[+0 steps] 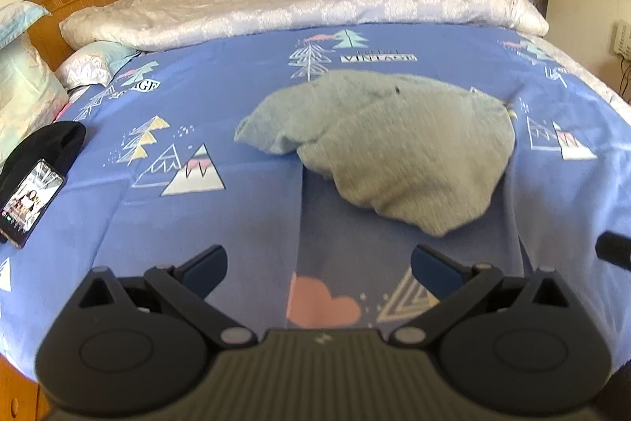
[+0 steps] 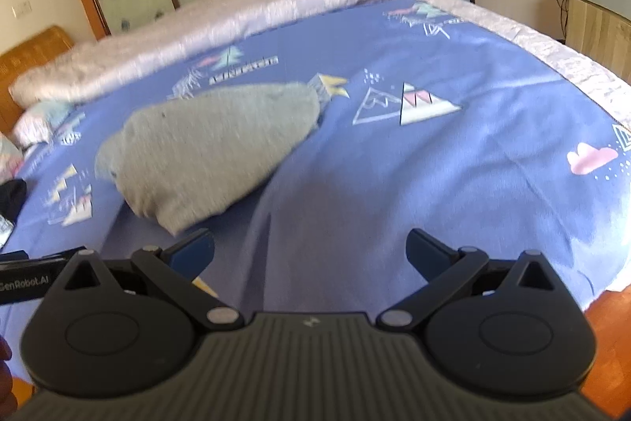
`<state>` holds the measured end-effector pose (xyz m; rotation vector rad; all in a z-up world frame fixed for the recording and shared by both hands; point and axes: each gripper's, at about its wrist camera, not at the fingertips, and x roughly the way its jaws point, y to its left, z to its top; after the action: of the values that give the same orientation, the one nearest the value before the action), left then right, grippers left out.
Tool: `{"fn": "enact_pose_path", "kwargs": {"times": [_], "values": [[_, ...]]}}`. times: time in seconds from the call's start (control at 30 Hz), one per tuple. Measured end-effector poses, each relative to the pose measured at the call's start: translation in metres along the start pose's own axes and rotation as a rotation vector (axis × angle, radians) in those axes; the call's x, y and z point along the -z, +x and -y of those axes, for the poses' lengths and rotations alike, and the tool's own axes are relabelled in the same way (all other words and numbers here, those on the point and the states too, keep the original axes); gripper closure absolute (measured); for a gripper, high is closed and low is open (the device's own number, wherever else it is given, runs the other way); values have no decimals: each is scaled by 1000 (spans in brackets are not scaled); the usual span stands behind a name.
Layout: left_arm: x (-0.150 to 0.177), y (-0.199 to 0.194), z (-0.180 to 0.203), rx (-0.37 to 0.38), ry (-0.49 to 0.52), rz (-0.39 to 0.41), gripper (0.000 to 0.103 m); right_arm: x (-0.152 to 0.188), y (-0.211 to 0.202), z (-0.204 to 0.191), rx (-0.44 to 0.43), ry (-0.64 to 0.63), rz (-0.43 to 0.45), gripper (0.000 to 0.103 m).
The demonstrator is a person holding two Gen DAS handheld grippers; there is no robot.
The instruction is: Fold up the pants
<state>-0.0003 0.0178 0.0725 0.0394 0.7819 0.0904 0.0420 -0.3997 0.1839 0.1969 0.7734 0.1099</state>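
Grey pants (image 1: 394,145) lie in a compact folded bundle on the blue patterned bed sheet (image 1: 197,105). My left gripper (image 1: 318,269) hovers open near the bed's front edge, short of the bundle, with nothing between its fingers. In the right wrist view the same grey pants (image 2: 209,145) lie ahead and to the left. My right gripper (image 2: 310,252) is open too, over bare blue sheet (image 2: 453,184), holding nothing. The left gripper's body (image 2: 27,279) shows at the left edge of that view.
A phone (image 1: 29,202) leans on a black cloth (image 1: 51,145) at the bed's left side. Pillows (image 1: 23,97) and a rolled pale quilt (image 1: 315,6) line the far side. A cabinet (image 2: 599,10) stands right of the bed, above wooden floor (image 2: 607,342).
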Motion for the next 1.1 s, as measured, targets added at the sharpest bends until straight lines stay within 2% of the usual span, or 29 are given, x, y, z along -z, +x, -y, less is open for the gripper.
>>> {"fn": "enact_pose_path", "kwargs": {"times": [0.07, 0.13, 0.2, 0.23, 0.33, 0.43, 0.47, 0.53, 0.57, 0.6, 0.63, 0.73, 0.83, 0.93, 1.0, 1.1], "values": [[-7, 3, -1, -1, 11, 12, 2, 0, 2, 0, -13, 1, -1, 13], [-18, 6, 4, 1, 59, 34, 6, 1, 8, 0, -28, 0, -20, 40], [-31, 11, 16, 8, 146, 77, 6, 3, 15, 4, -48, 15, -55, 53], [-38, 14, 24, 2, 195, 105, 6, 5, 19, 6, -59, 33, -71, 56], [-57, 33, 55, -5, 348, 179, 4, 7, 23, 11, -79, 68, -93, 56], [-72, 64, 84, 12, 457, 179, 2, 7, 23, 12, -76, 68, -83, 56], [-75, 78, 91, -4, 478, 163, 5, 6, 23, 13, -75, 72, -81, 56], [-80, 105, 101, -17, 494, 76, 41, 4, 23, 17, -70, 83, -78, 56], [-83, 115, 101, 4, 475, 2, 78, 3, 23, 18, -67, 88, -76, 56], [-85, 118, 97, 29, 432, -46, 89, 3, 22, 19, -64, 93, -75, 56], [-86, 114, 90, 62, 375, -54, 89, 3, 22, 20, -61, 95, -75, 56], [-83, 80, 66, 126, 313, 1, 91, 1, 22, 22, -58, 98, -70, 55], [-74, 33, 22, 243, 216, 40, 91, 1, 25, 18, -72, 88, -76, 55], [-60, -4, -21, 271, 137, 66, 93, -1, 24, 10, -104, 78, -75, 55], [-49, -26, -55, 318, 60, 67, 95, -4, 24, 6, -131, 75, -72, 55], [-26, -52, -92, 357, 10, 67, 95, -7, 24, -1, -177, 78, -76, 55]]}}
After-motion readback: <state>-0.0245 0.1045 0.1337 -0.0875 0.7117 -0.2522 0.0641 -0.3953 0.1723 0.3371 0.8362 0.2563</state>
